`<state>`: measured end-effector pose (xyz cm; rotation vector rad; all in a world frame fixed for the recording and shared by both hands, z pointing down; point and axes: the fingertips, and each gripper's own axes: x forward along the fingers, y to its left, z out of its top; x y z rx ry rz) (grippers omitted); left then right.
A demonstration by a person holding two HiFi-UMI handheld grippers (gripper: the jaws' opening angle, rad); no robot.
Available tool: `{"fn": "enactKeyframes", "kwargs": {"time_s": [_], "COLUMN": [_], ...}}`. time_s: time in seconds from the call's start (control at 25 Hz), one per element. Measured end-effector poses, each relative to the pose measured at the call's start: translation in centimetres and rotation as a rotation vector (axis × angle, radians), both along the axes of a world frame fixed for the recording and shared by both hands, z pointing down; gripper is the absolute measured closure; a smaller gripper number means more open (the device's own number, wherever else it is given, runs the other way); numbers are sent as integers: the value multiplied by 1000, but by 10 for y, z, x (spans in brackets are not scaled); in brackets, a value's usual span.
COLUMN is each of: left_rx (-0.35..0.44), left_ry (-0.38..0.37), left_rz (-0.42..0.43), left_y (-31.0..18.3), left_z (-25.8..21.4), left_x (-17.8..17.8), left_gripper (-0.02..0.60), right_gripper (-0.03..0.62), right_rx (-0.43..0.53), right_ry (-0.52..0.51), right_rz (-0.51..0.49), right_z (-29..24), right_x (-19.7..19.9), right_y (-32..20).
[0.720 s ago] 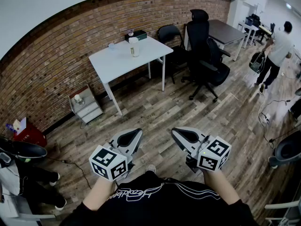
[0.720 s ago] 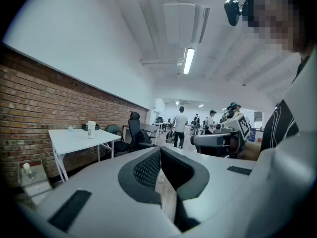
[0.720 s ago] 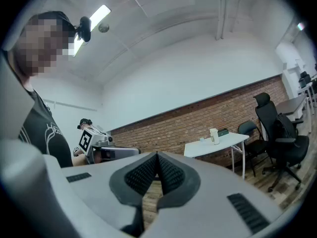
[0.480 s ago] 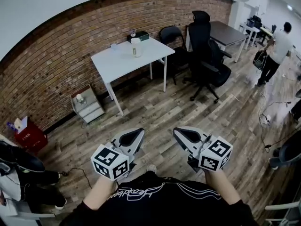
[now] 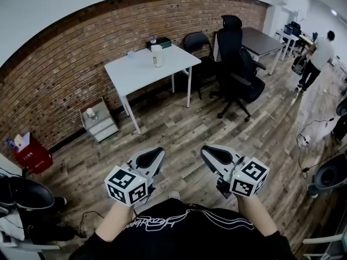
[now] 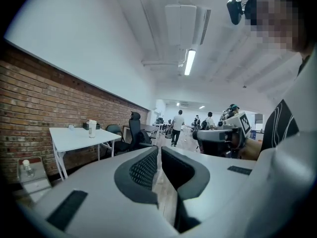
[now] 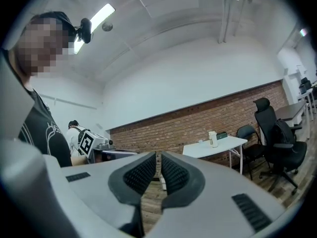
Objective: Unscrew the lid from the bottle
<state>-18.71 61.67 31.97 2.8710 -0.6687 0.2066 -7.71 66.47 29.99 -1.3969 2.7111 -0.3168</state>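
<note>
The left tool (image 5: 156, 154), at seven o'clock in the head view, has its jaws drawn narrow, pad against pad, gripping nothing. Toward eleven o'clock a white bench (image 5: 135, 76) stands by the brick wall (image 5: 65, 75). The bottle (image 5: 157, 55) stands upright near the bench's back edge, well apart from both tools. A black office chair (image 5: 237, 58) sits at one o'clock. The right tool (image 5: 209, 153), at five o'clock, is also pinched together and empty.

Your black shirt (image 5: 179, 236) bore white script lettering, too warped to read. No other print was legible.
</note>
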Motion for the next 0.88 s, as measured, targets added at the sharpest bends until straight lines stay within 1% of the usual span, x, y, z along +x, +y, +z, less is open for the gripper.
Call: {"fn": "enactKeyframes", "kwargs": {"time_s": [0.04,0.12,0.16,0.2,0.24,0.32,0.4,0.44,0.52,0.68,0.88], "left_rx": [-1,-7,-12,-19,-26,-37,-38,-34,-25,-29,-36], "left_ry": [4,9,9,7,4,2,1,-1,-3,9,9], "left_rz": [-9,-18,-13,-3,9,27,42,49,54,65,83], "left_y": [-3,-10,-13,-15,-18,-27,-37,-41,-52,-88,-157], "left_z": [1,2,4,5,7,10,13,15,21,28,40], "left_x": [-1,-3,-3,-3,-2,0,3,6,12,21,33], "left_gripper": [548,543,511,417,357,345,290,273,262,258,258], "right_gripper": [570,505,482,462,440,416,381,357,319,303,267], "right_rx": [-2,-9,-12,-16,-20,-27,-35,-40,-46,-63,-82], "right_ry": [3,5,3,0,-3,-9,-14,-16,-21,-30,-33], "right_rz": [0,0,1,3,7,13,17,20,29,37,66], "right_z": [1,3,5,6,8,10,13,16,25,35,45], "right_x": [1,2,3,4,5,8,11,13,20,30,48], "right_y": [-2,-6,-9,-12,-15,-24,-34,-39,-52,-89,-158]}}
